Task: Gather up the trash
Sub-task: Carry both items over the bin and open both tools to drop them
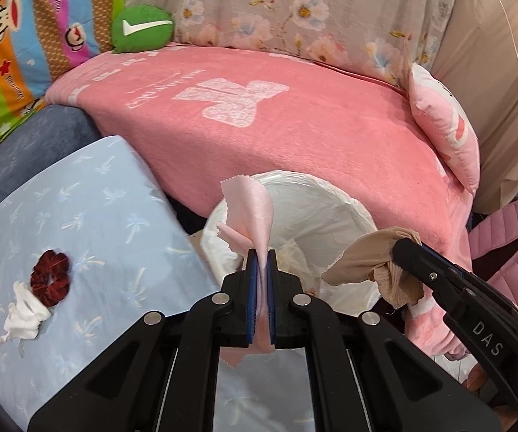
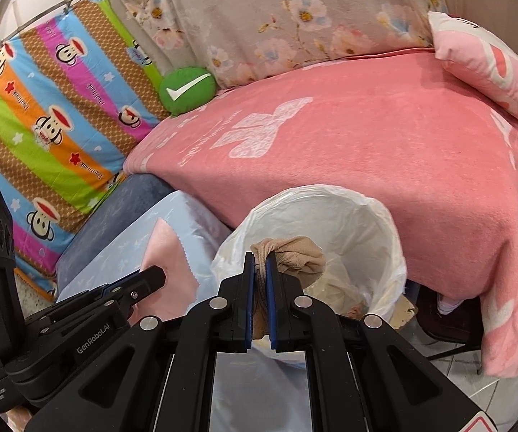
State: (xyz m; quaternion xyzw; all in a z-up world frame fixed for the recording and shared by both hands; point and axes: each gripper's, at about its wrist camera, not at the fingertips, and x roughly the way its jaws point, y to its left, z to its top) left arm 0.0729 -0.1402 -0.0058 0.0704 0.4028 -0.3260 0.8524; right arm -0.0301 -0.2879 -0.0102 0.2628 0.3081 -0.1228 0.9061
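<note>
My left gripper (image 1: pixel 263 256) is shut on a pale pink cloth scrap (image 1: pixel 255 212), held upright over the near rim of a white-lined trash bin (image 1: pixel 345 212). My right gripper (image 2: pixel 259 260) is shut on a bunched beige stocking (image 2: pixel 295 252) and hovers over the same bin (image 2: pixel 367 230), which holds some trash at its bottom. In the left wrist view the right gripper (image 1: pixel 408 246) comes in from the right with the stocking (image 1: pixel 370 262). In the right wrist view the left gripper (image 2: pixel 158 275) shows at the left with the pink cloth (image 2: pixel 169 259).
A dark red scrunchie (image 1: pixel 51 278) and a crumpled white cloth (image 1: pixel 23 315) lie on a light blue patterned surface (image 1: pixel 90 194) at the left. Behind the bin is a bed with a pink blanket (image 1: pixel 295 118), a pink pillow (image 1: pixel 446 129) and a green cushion (image 1: pixel 142 28).
</note>
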